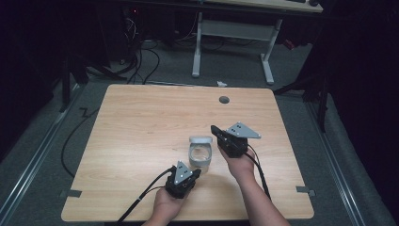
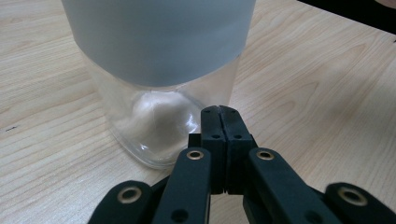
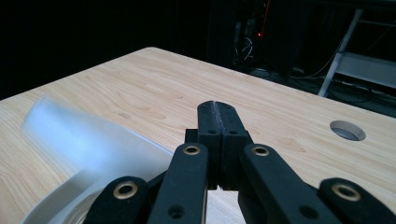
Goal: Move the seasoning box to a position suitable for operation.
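Jaws together on both grippers, empty — jar just ahead, untouched on tabletop; probably approach, opening needed next.

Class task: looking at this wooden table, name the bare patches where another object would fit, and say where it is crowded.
Free: the left half of the wooden table, and the far strip up to the cable hole. Crowded: the near middle, where the clear container sits between the left gripper and right gripper.

A clear jar with a frosted rim stood on the wooden table. The left gripper sat just nearside-left of the jar; the right gripper hovered beside the jar's right rim.
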`<state>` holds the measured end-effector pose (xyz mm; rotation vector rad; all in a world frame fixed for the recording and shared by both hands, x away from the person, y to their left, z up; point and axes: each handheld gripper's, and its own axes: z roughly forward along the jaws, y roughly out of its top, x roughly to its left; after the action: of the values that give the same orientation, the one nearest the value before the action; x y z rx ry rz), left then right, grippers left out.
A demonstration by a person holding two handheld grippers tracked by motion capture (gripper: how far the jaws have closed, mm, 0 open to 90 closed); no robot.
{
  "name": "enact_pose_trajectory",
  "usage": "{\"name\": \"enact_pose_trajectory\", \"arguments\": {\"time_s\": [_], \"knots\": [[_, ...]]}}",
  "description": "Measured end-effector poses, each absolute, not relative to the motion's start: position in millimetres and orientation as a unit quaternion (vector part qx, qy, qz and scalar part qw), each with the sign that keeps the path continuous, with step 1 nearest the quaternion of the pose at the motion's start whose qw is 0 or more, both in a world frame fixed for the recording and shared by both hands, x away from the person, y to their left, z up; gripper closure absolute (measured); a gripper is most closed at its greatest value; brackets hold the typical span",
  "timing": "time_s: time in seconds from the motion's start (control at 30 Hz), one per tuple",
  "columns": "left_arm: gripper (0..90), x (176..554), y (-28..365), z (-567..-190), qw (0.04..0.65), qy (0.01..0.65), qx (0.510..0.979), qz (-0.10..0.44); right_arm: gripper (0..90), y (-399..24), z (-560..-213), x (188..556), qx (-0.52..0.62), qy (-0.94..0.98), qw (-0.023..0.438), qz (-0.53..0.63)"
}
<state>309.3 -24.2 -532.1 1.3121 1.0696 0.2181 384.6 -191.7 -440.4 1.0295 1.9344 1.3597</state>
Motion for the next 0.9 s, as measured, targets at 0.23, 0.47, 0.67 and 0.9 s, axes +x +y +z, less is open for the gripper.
{"name": "enact_pose_trajectory", "arguments": {"time_s": [0.23, 0.47, 0.67, 0.9], "knots": [[89.5, 309.2, -23.9, -531.8, 0.658, 0.473, 0.579, 0.095, 90.0, -190.4, -435.7, 376.1, 0.375, 0.719, 0.279, 0.513], [89.4, 309.0, -23.9, -531.8, 0.659, 0.472, 0.578, 0.095, 90.0, -186.0, -439.6, 363.6, 0.367, 0.725, 0.276, 0.514], [89.4, 308.8, -23.8, -531.7, 0.659, 0.472, 0.578, 0.095, 90.0, -186.1, -446.1, 350.4, 0.366, 0.729, 0.266, 0.514], [89.2, 308.7, -23.5, -531.9, 0.659, 0.47, 0.579, 0.096, 90.0, -189.0, -451.2, 342.5, 0.367, 0.731, 0.261, 0.513]]}}
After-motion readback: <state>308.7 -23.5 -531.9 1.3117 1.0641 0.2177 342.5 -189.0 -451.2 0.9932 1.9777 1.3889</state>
